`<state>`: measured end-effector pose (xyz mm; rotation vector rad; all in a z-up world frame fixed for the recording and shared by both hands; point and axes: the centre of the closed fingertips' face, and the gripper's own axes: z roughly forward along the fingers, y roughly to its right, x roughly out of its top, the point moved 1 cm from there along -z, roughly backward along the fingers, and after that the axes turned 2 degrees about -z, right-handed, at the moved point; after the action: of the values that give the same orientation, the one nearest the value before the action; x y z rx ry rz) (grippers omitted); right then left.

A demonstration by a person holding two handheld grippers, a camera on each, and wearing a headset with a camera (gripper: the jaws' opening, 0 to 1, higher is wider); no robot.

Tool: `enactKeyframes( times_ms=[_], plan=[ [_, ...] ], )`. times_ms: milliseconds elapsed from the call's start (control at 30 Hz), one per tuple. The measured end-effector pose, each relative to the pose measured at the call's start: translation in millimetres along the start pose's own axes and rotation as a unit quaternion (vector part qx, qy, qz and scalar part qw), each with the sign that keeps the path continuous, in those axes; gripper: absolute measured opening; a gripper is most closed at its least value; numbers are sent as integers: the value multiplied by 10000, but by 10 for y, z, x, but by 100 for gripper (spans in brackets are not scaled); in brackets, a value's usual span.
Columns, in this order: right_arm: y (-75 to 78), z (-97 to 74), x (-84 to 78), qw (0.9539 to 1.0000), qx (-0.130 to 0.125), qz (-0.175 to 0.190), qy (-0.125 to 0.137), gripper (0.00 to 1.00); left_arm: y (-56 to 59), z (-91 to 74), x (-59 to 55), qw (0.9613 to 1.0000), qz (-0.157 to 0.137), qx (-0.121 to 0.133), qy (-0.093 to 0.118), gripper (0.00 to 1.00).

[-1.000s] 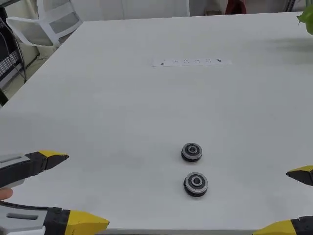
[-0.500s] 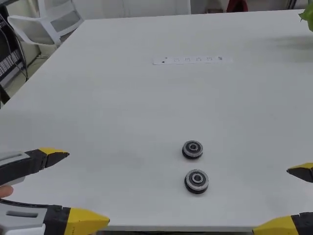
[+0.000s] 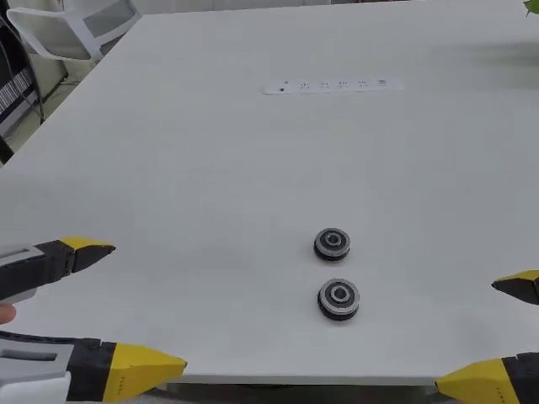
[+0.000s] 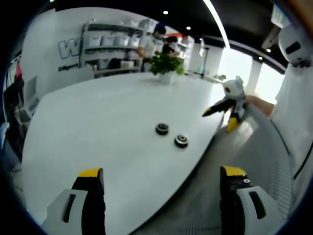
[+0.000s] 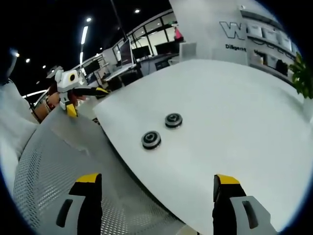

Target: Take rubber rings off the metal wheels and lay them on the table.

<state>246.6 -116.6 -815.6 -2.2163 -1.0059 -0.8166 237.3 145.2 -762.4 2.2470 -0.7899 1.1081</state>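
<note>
White worktop (image 3: pixel 210 168): two metal wheels (image 3: pixel 332 244) close together near front edge, black rings (image 3: pixel 321 300) on. Left gripper (image 3: pixel 149 306), right gripper (image 3: pixel 465 335): jaws wide open, empty. Power strip (image 3: pixel 333 85) farther back, chair (image 3: pixel 76 29) beyond.

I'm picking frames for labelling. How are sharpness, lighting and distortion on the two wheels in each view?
Head view: soft even light, far wheel and near wheel sharp, faint shadows. Left gripper view: fisheye curves the table, wheels tiny, window glare. Right gripper view: same curving, wheels larger.
</note>
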Motion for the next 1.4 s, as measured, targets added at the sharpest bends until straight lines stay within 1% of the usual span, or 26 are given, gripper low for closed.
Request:
enactKeyframes(
  times_ms=[100,167,267,400,567,633,700,800,833,933,1033,1100,1167,1233,1367,1400],
  plan=[
    [-1,27,0,10000,80,-35,-17,94,-5,13,14,10000,-3,-9,-34,100],
    [-7,53,11,9999,119,-88,-25,94,-6,25,50,10000,52,7,-48,100],
    [-13,83,23,9998,186,-101,-24,93,-2,41,129,9999,153,-6,-23,98],
    [1,111,57,9996,219,-155,15,92,11,75,223,9997,255,-41,2,99],
    [31,136,140,9993,247,-203,174,89,92,152,358,9988,447,-181,13,98],
    [40,152,173,9990,277,-238,241,86,133,197,398,9982,541,-267,-37,98],
    [50,170,216,9984,289,-351,322,83,155,248,427,9975,623,-307,-105,99],
    [61,193,296,9972,304,-467,492,76,193,320,479,9961,769,-416,-157,98],
    [62,206,352,9962,318,-525,618,74,210,356,511,9956,815,-447,-150,98],
    [47,226,440,9939,391,-645,806,69,258,437,595,9940,943,-550,-95,97],
    [23,257,514,9914,477,-755,961,67,311,524,685,9924,1037,-669,-4,94],
    [13,280,537,9904,514,-809,999,64,357,588,742,9908,1103,-783,56,91],
    [7,317,557,9893,550,-882,1024,60,403,655,781,9890,1173,-899,67,87],
    [2,353,568,9886,600,-912,1035,58,439,723,820,9876,1227,-973,106,86],
    [-6,422,576,9871,671,-1024,1030,55,485,851,861,9851,1353,-1055,147,81],
    [-3,441,581,9868,682,-1043,1036,53,506,892,872,9837,1412,-1101,170,78]
  ],
)
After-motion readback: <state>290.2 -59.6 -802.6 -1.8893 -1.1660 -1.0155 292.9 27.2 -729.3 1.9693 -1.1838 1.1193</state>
